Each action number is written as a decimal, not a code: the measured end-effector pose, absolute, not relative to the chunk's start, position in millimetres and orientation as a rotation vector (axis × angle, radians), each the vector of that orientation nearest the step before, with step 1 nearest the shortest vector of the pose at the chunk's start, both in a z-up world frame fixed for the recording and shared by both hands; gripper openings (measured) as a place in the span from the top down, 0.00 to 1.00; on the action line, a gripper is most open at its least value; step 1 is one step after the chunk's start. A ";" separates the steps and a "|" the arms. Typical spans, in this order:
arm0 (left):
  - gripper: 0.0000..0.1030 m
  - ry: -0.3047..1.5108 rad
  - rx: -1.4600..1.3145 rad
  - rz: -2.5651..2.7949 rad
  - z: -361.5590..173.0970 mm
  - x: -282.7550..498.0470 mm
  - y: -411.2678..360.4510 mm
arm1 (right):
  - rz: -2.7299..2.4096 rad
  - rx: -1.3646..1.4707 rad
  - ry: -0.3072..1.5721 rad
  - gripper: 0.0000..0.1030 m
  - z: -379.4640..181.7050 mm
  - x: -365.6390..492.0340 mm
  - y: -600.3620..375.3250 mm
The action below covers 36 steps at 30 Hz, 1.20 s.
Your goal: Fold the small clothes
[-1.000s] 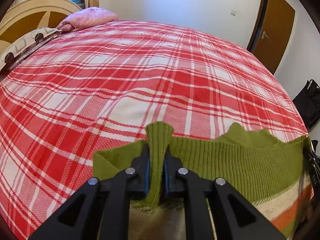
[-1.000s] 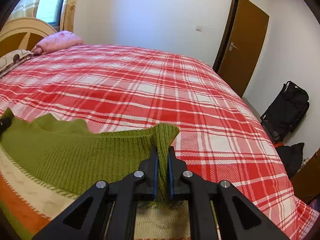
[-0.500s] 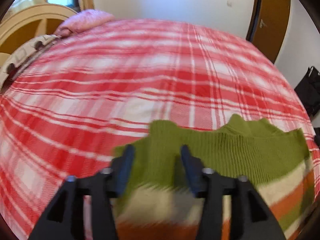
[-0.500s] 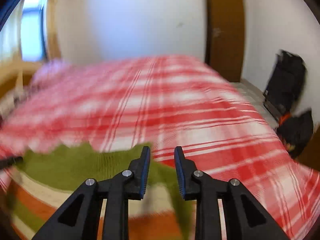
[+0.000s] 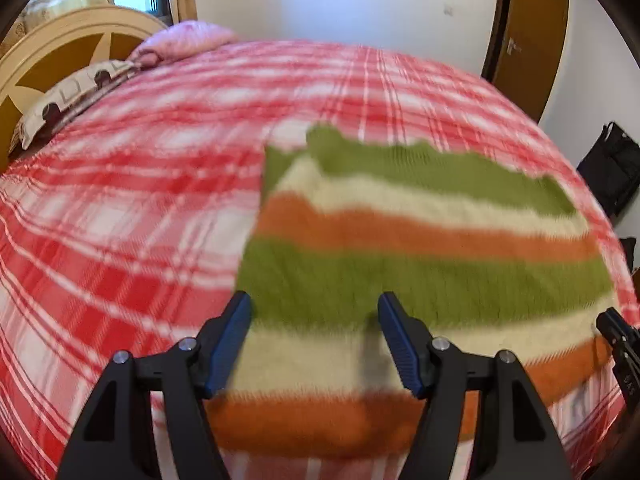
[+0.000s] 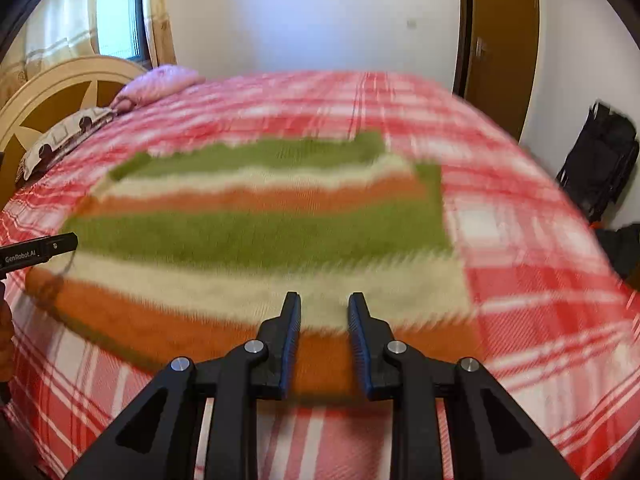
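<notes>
Left gripper [image 5: 314, 342]: jaws just opened wide, nothing held. Right gripper [image 6: 324, 336]: jaws apart, narrower gap, also empty. Both hover over the near hem of the striped knit sweater [image 5: 420, 264], lying flat mid-frame on the red plaid bedspread [image 5: 120, 208]. Judgement: a fold just released; next needs fresh grips for another fold. "GenRobot.AI" reads on the gripper at the right view's left edge.

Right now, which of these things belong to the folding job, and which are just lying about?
In the job: striped sweater; left gripper; right gripper; plaid bedspread, the work surface.

Lying about: pink pillow; patterned pillow; black bag.
</notes>
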<state>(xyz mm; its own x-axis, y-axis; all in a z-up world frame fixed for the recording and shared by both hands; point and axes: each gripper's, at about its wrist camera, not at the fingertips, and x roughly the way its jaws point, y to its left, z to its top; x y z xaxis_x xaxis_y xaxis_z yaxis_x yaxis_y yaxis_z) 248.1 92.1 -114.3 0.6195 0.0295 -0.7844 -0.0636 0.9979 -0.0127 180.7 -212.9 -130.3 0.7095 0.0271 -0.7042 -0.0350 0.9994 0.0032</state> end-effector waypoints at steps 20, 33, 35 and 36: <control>0.03 0.885 -0.295 0.075 -132.0 226.9 135.6 | 0.306 0.220 0.738 0.29 -81.9 191.6 -169.8; 0.43 0.827 -0.293 0.048 -134.6 217.8 131.2 | 0.537 0.027 0.854 0.29 -76.3 318.9 3.4; 0.43 0.820 -0.297 0.041 -134.2 216.5 131.9 | 0.536 0.012 0.877 0.30 -85.6 334.8 26.8; 0.41 0.819 -0.297 0.041 -134.7 216.8 132.6 | 0.535 -0.003 0.885 0.30 -89.9 341.1 35.4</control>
<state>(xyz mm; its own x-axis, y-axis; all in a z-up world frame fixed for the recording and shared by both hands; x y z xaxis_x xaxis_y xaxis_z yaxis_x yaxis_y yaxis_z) 216.8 132.6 -134.7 0.6843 -0.0780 -0.7250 -0.1501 0.9579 -0.2447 341.1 35.4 -89.9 0.5112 0.4434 -0.7363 -0.4457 0.8692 0.2140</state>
